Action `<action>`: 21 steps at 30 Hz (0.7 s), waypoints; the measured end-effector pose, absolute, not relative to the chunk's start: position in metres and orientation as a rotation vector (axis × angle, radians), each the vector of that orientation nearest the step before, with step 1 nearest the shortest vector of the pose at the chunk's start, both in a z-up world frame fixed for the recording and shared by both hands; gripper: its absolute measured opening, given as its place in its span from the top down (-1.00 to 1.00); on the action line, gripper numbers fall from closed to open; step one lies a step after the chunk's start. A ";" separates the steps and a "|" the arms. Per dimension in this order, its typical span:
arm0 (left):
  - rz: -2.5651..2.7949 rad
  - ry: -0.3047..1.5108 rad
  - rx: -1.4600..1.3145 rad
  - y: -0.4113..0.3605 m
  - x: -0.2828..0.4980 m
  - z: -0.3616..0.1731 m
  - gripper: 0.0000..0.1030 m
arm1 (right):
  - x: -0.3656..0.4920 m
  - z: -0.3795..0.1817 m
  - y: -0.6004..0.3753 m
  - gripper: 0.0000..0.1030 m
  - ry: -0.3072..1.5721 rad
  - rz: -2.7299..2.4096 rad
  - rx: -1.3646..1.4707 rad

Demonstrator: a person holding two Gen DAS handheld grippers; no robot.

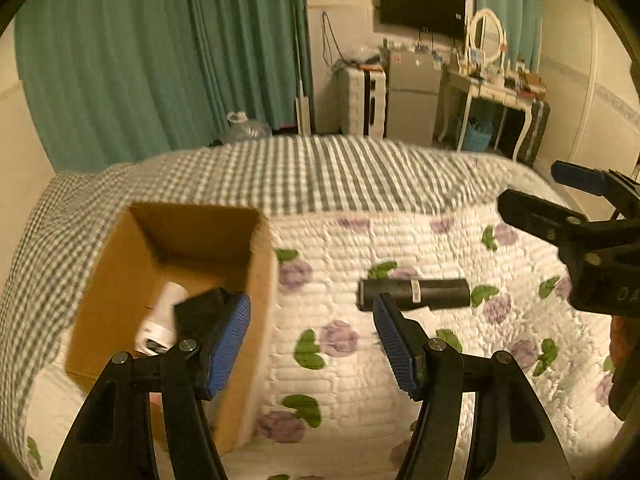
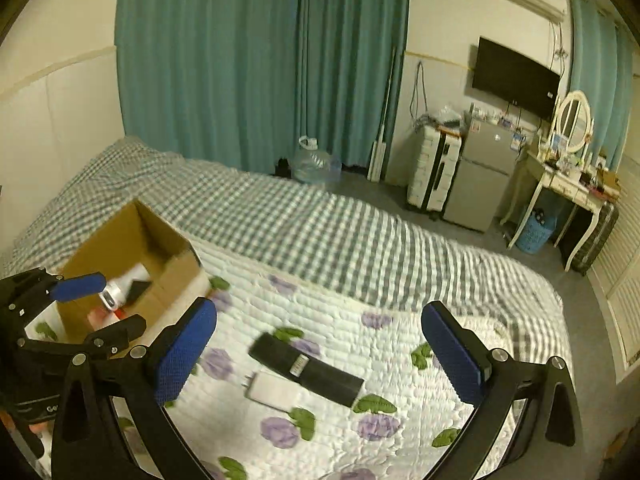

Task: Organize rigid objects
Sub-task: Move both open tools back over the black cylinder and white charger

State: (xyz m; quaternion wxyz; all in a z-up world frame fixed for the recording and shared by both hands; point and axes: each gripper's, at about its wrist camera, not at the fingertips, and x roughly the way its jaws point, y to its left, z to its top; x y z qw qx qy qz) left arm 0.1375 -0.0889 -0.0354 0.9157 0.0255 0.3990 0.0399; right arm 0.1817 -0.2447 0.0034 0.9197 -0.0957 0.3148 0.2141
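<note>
Black tube (image 2: 306, 368) lies on the quilt (image 2: 360, 344) ahead of the right claw (image 2: 320, 354), wide and empty.

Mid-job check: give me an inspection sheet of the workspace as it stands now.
Surface: bed with floral quilt over a checked sheet.
Job's things: cardboard box open, holding a white bottle and a dark item; black cylinder and white charger lie on the quilt.
Clutter: nothing seen on the bed.
Grippers: left gripper open, empty; right gripper open, empty, above the cylinder.
Cables: wires hang on the wall.
Surroundings: teal curtains, water jug, fridge, dressing table.
</note>
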 end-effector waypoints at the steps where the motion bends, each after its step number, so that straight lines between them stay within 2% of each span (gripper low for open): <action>1: 0.084 0.834 0.056 -0.093 0.142 -0.043 -0.29 | 0.186 -0.005 -0.247 -1.00 0.662 0.445 -0.195; 7: 0.089 0.917 0.081 -0.108 0.168 -0.093 -0.29 | 0.220 -0.075 -0.252 -0.97 0.784 0.468 -0.234; 9: 0.086 0.946 0.078 -0.111 0.175 -0.108 -0.29 | 0.228 -0.097 -0.253 -0.81 0.834 0.479 -0.255; 12: 0.054 0.982 0.060 -0.120 0.182 -0.128 -0.29 | 0.237 -0.123 -0.253 -0.74 0.895 0.494 -0.324; 14: 0.021 0.993 0.059 -0.129 0.185 -0.136 -0.29 | 0.242 -0.132 -0.256 -0.68 0.923 0.509 -0.326; 21: -0.090 1.037 0.075 -0.160 0.201 -0.158 -0.29 | 0.253 -0.132 -0.282 -0.68 0.948 0.483 -0.219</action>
